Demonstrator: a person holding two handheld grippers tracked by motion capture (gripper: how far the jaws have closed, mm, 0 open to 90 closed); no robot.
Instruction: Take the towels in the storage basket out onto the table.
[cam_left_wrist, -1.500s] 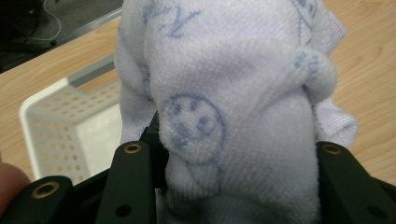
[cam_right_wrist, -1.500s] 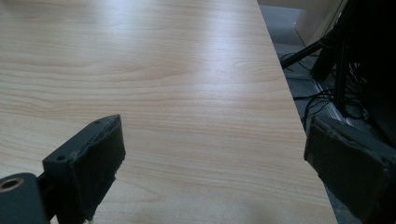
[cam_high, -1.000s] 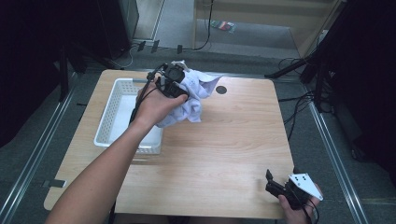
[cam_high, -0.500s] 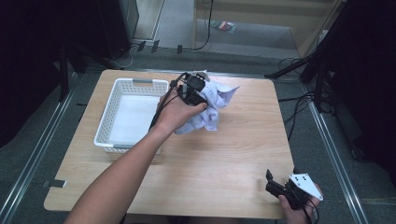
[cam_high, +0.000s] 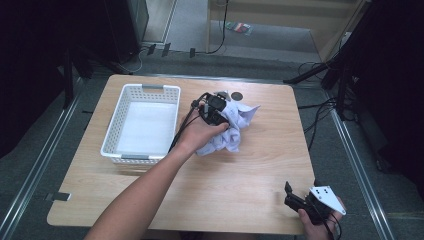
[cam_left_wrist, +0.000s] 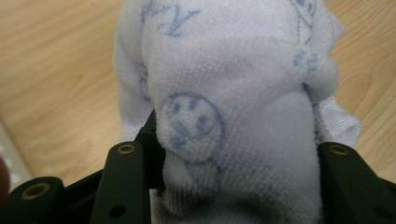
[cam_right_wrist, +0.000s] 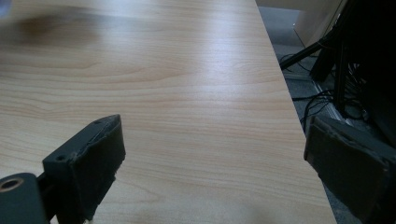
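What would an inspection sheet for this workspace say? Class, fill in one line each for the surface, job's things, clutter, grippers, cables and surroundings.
Surface: wooden table, mostly bare.
Job's things: white printed cloth bunched mid-table; empty white basket to its left.
Clutter: small dark round mark near the far edge.
Grippers: left gripper shut on the cloth; right gripper open, at the near right corner.
Cables: black cable trails from the left gripper; more on the floor.
Surroundings: grey floor, metal rails, dark stands.
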